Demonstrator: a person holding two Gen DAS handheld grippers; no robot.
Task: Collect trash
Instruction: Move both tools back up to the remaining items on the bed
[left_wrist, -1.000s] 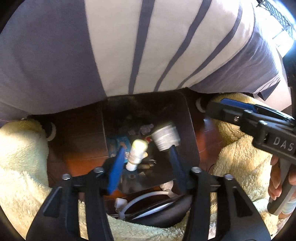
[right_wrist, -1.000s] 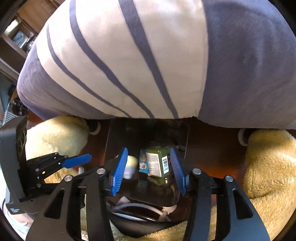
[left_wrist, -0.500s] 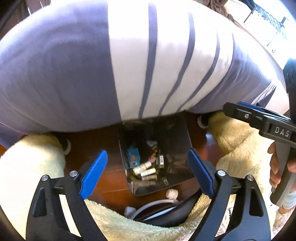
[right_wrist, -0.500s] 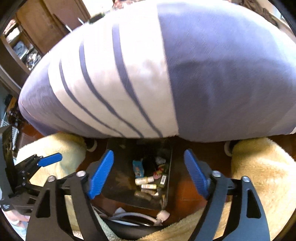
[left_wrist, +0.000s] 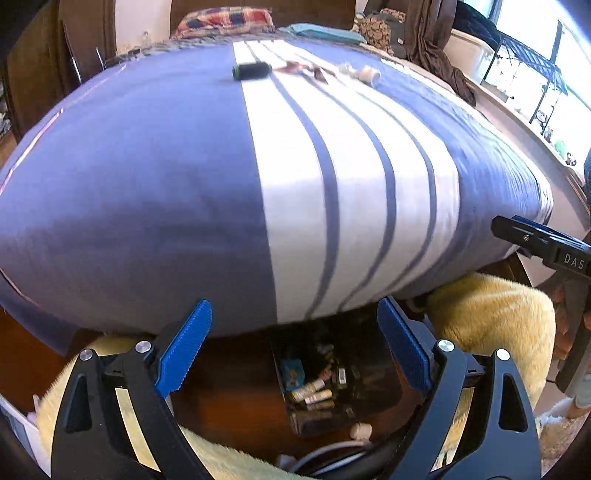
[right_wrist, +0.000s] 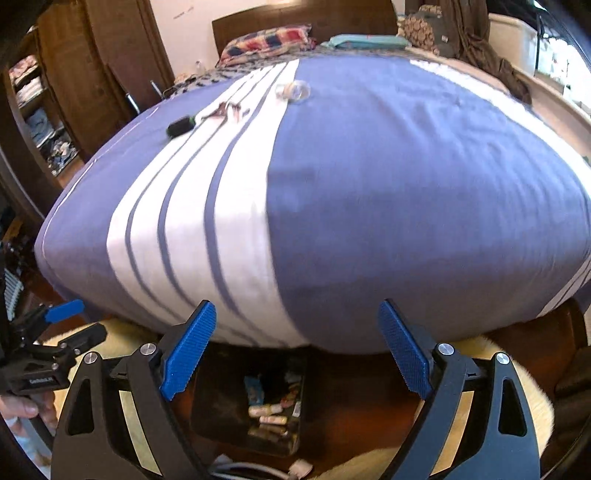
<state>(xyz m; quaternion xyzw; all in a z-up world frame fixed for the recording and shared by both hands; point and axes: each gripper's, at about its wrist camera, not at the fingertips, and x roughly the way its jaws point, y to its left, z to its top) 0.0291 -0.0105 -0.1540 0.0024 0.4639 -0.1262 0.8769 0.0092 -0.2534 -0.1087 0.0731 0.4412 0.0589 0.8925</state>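
Trash (left_wrist: 314, 387) of small bottles and wrappers fills dark bin (left_wrist: 380, 373).

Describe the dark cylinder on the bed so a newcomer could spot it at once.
Start at the blue-and-white striped bedspread. At its far end, three pieces of litter lie in a row. The short black cylinder with a green end is the leftmost, beside reddish wrapper scraps and a clear plastic piece; it alone is dark.

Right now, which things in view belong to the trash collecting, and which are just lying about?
Job:
- black bin on the floor, small bottles inside
- dark cylinder, on the bed
- brown scraps
- clear wrapper

Lying about:
- striped bedspread
- plaid pillow
- yellow rug
- white cable
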